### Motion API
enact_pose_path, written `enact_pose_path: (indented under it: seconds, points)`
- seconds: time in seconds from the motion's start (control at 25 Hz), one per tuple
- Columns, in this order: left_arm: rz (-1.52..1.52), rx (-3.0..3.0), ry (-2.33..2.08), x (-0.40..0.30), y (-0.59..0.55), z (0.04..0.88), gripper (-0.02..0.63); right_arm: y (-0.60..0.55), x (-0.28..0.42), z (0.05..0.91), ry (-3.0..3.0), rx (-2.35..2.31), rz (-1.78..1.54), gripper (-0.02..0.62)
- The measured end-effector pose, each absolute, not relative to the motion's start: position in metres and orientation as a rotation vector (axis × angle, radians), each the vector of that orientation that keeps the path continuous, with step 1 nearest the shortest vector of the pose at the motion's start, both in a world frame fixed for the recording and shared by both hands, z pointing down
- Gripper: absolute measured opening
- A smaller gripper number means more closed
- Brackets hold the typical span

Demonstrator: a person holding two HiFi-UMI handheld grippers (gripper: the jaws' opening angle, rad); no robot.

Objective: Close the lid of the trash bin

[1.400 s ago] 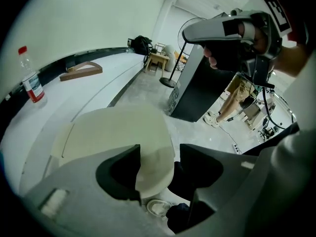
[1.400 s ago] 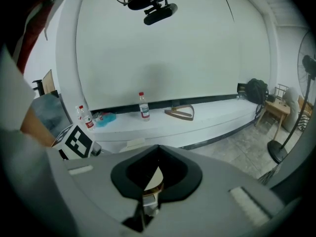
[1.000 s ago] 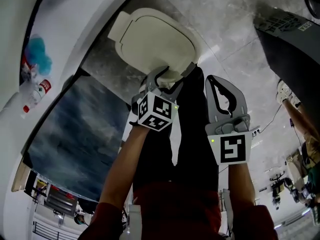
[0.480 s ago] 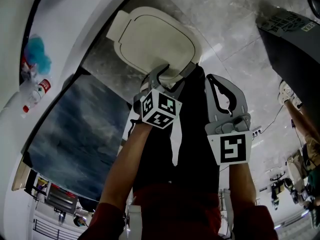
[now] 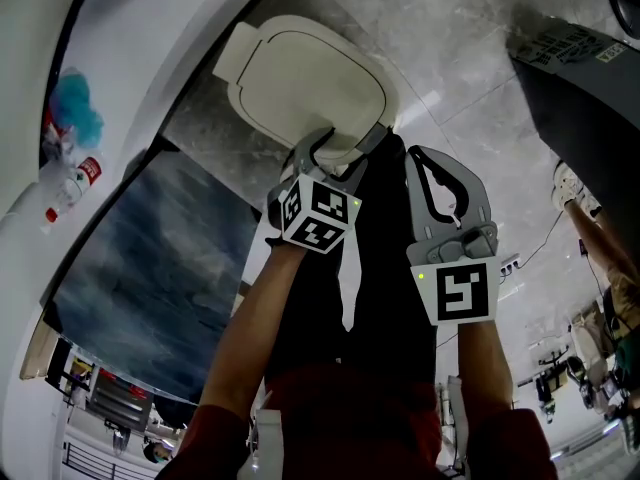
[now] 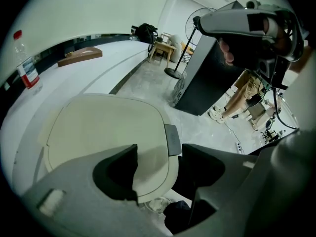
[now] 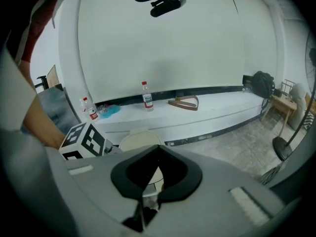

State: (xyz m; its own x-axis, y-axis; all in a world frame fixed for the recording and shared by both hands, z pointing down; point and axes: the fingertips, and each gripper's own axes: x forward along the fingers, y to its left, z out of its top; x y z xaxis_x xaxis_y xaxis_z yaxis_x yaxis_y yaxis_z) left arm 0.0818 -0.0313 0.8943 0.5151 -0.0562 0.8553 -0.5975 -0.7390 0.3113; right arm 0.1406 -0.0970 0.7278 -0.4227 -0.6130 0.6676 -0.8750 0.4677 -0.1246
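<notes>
The trash bin's cream lid lies down flat over the bin, which stands on the grey floor just beside the white curved ledge. The left gripper is at the lid's near edge. Its jaws are opening wide, with that edge and its grey tab between them. The right gripper hangs just beside, jaws together on nothing. A water bottle stands on the ledge.

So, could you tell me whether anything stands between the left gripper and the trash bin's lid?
Nothing visible does. The lid's near edge lies between the left gripper's jaws, which are opening; only the lid and its grey tab show in that gap.
</notes>
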Motion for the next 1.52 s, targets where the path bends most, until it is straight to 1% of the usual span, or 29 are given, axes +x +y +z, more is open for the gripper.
enact_pose_path:
  seconds: [0.24, 0.48, 0.64, 1.08, 1.52]
  points:
    - [1.131, 2.160, -0.566, 0.075, -0.036, 0.867, 0.284, -0.111, 0.134, 0.692, -2.212, 1.235, 0.537, 0.000]
    - [1.064, 2.181, -0.644, 0.061, -0.051, 0.812, 0.284, -0.123, 0.123, 0.636, -2.235, 1.244, 0.435, 0.000]
    - [0.942, 2.131, -0.742, 0.045, -0.062, 0.773, 0.284, -0.129, 0.108, 0.593, -2.254, 1.246, 0.351, 0.000]
    - [0.764, 2.269, -1.009, -0.018, -0.086, 0.619, 0.284, -0.122, 0.070, 0.487, -2.305, 1.364, 0.258, 0.000]
    - [0.591, 2.447, -1.357, -0.095, -0.107, 0.474, 0.282, -0.117, 0.047, 0.386, -2.359, 1.472, 0.030, 0.000]
